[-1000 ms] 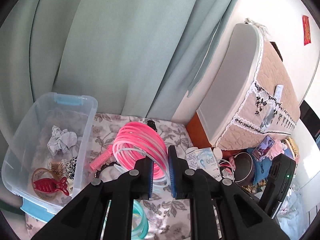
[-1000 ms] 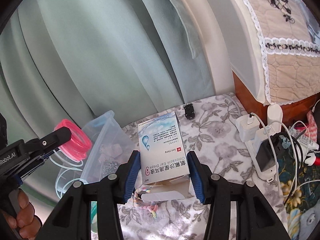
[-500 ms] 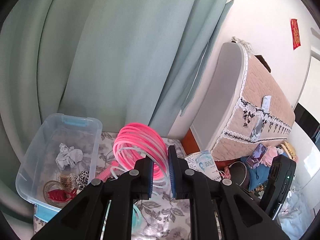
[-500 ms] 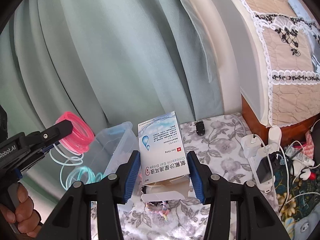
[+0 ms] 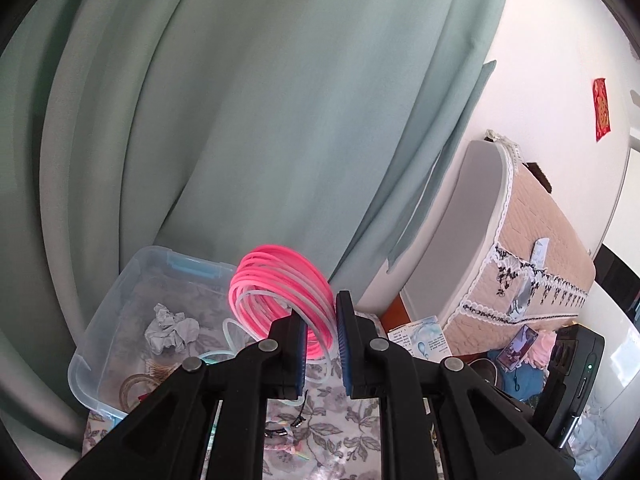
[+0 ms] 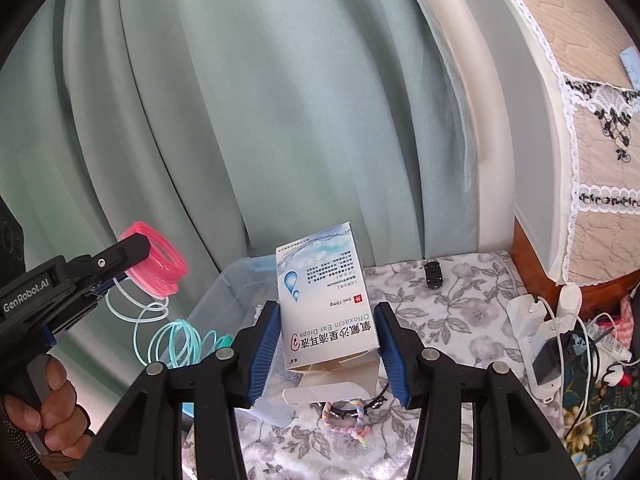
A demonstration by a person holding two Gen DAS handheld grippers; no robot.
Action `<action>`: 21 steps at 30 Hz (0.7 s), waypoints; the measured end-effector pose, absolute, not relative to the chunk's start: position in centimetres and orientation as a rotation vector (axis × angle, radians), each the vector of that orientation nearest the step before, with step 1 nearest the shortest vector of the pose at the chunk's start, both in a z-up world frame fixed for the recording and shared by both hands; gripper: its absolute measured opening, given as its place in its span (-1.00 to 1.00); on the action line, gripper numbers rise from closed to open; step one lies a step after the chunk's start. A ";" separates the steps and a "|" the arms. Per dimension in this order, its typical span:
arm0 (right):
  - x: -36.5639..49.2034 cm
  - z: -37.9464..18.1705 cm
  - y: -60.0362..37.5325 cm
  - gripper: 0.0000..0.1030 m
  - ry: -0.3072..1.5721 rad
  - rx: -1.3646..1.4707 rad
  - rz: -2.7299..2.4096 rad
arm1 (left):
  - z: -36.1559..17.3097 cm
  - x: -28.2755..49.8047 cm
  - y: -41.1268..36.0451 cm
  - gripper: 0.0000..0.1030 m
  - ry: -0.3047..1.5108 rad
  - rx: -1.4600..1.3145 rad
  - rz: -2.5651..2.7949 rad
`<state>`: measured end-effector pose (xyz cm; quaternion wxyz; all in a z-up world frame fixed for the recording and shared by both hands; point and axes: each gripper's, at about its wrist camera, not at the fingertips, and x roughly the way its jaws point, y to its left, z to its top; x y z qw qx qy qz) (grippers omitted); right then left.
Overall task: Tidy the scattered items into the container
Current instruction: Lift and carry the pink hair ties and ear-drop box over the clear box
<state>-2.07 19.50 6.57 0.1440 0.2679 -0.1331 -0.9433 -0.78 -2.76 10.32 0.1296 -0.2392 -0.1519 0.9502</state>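
Both tongs higher (box (image 6: 326, 300), coil (image 5: 280, 292))

Bright daylight, fisheye edges, slight blur

Container (image 5: 120, 300) near corner hidden behind left gripper (image 5: 322, 344) arm. Tape roll (image 5: 134, 386) inside half covered. Pink coil (image 5: 280, 284) top blurred. Medicine box (image 6: 326, 300) fine print too small. Hair ties (image 6: 352, 412) partly behind right gripper (image 6: 328, 350).
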 end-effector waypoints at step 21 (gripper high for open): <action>-5.1 6.0 10.8 -0.01 -0.204 0.843 -2.569 | 8.2 -2.9 -11.7 -0.73 -0.646 -0.656 2.851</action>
